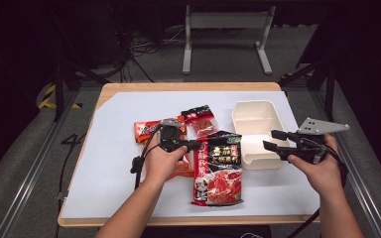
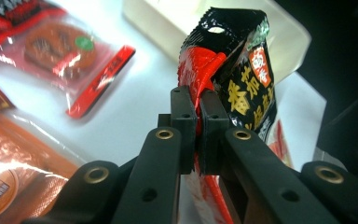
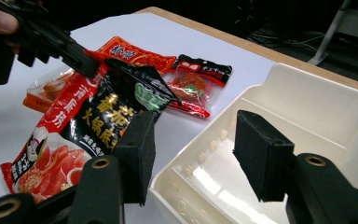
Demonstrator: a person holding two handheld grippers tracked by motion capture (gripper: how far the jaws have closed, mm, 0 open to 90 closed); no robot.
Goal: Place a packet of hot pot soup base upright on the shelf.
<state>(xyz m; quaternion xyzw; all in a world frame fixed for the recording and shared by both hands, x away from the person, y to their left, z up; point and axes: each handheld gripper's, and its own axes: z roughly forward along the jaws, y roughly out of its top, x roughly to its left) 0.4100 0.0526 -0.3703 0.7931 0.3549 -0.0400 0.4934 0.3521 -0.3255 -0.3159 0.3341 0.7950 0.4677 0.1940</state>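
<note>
High view: your left tool (image 1: 192, 145) sits at frame centre with its jaws pinched onto the upper left edge of the black-and-red pouch (image 1: 220, 171); the pouch reaches from there down to lower centre, over the white surface (image 1: 114, 163).
Left tool state: closed tight on the pouch's red side seam, pads pressing from both sides.
Right tool state: your right tool (image 1: 269, 140) stands partly open with nothing between the jaws; its tips are at the left wall of the cream tray (image 1: 258, 116), right of centre.
Pouch versus right tool: just beside it, left of the tips, not touching as far as the frames show.
Left gripper view: the pouch (image 2: 233, 79) rises upright above your closed pads (image 2: 184, 122), its hang-hole top at upper centre, creased along the grip; the high view shows it as if flat.
Right gripper view: the pouch (image 3: 88, 126) slopes from the left tool (image 3: 81, 65) at upper left down to its picture end at lower left, which rests on the surface; the tray (image 3: 307, 116) lies between your open jaws.
Long axis: top edge toward the far side, bottom toward you, tilted slightly.
Other packets: orange and red packets (image 1: 198, 119) lie above and left of the pouch.
</note>
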